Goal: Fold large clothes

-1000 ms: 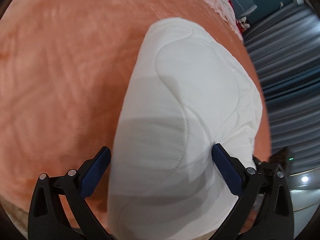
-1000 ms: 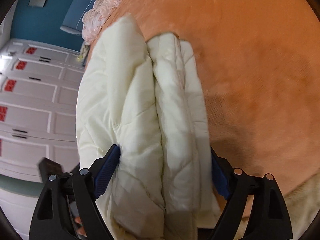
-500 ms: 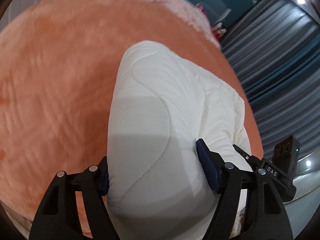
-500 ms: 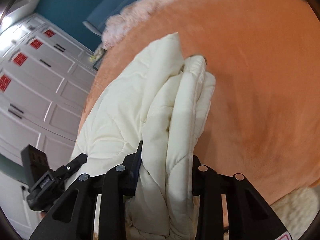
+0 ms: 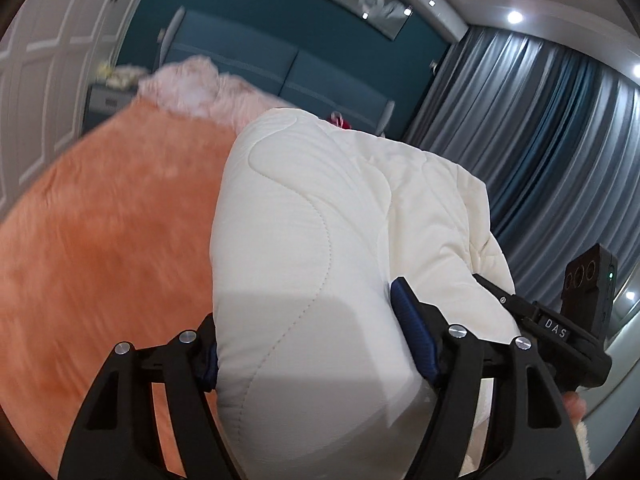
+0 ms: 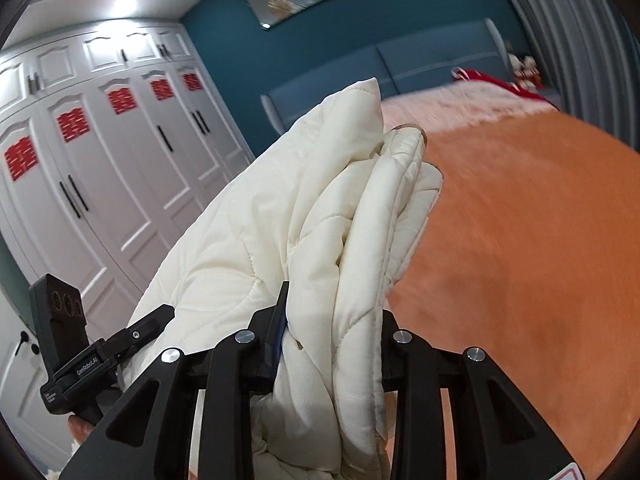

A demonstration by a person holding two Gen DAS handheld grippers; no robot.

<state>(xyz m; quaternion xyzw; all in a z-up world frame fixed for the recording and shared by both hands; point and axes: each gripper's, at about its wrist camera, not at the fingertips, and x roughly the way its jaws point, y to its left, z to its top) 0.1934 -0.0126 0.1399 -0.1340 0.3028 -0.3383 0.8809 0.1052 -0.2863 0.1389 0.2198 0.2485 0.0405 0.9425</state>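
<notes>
Between the left gripper [image 5: 308, 344] jaws: fat folded end of the white quilted garment [image 5: 320, 240], blue pads pressed into both sides, jaws fairly wide around the bulk. Right gripper [image 6: 332, 344] jaws much narrower, pinched on the garment's stacked layered edges. Both sets just closed onto the fabric. Garment spans from one gripper to the other, held clear above the orange blanket [image 5: 100, 240]. Beyond the jaws: pink bedding [image 5: 192, 88], blue headboard [image 5: 288, 68], grey curtains [image 5: 560, 152], white wardrobe [image 6: 100, 168].
</notes>
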